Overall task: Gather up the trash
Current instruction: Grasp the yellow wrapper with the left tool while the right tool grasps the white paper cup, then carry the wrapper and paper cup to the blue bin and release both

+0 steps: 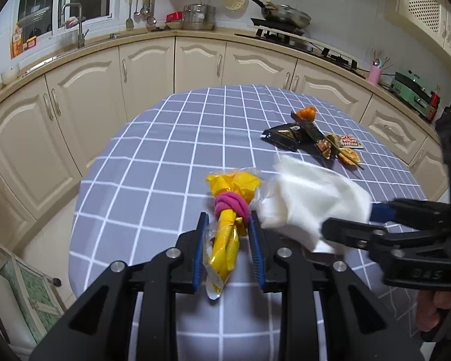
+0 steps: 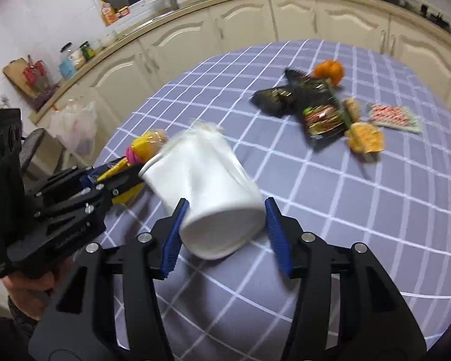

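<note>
Yellow plastic wrapping (image 1: 225,234), bound with a pink band (image 1: 232,205), is pinched between the blue pads of the left gripper (image 1: 229,225) at the near left of a table covered with a grey-blue checked cloth (image 1: 153,162). Just to its right, a white paper cup (image 2: 207,192), lying tilted with its base toward the camera, is held in the right gripper (image 2: 224,222); the left pad is pressed against its side, while whether the right pad touches cannot be told because of blur. Farther right and toward the far side, black snack wrappers (image 2: 312,105) are seen piled with pieces of orange peel (image 2: 365,138), a whole orange (image 2: 329,70) behind them, and a red-and-white packet (image 2: 394,117) at the far right. Cream cabinets (image 1: 84,96) are seen beyond the table.
</note>
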### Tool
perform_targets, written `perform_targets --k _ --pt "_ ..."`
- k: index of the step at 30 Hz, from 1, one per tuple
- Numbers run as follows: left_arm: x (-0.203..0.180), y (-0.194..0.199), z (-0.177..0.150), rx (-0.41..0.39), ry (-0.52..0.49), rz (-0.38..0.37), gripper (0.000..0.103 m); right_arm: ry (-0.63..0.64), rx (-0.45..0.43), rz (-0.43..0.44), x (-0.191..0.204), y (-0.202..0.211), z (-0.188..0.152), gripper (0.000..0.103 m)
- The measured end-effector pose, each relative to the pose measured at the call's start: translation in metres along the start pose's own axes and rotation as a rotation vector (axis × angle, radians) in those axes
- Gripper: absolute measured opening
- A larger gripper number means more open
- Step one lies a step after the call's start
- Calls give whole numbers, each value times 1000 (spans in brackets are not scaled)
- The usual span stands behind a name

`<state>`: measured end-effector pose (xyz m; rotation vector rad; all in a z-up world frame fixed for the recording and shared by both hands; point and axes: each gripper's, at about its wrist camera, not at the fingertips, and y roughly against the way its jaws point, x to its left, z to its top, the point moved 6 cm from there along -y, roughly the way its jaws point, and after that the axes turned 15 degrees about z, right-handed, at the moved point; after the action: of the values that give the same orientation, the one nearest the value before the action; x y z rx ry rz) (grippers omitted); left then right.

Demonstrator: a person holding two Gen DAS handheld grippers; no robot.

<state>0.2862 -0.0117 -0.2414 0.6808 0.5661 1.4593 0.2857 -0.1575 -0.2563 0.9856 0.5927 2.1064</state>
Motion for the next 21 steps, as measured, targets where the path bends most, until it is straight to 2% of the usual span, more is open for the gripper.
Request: perform_targets --k 3,10,14,21 --pt "5 5 -3 -2 22 7 25 12 -11 -10 6 2 -4 47" --pt "7 25 -2 -35 56 2 24 -27 -112 12 4 38 -10 47" --pt "-5 42 3 -69 56 -24 24 -59 -195 6 -6 78 -12 47" --pt "-43 79 18 -149 21 -70 24 -92 -326 -59 -29 156 -21 47"
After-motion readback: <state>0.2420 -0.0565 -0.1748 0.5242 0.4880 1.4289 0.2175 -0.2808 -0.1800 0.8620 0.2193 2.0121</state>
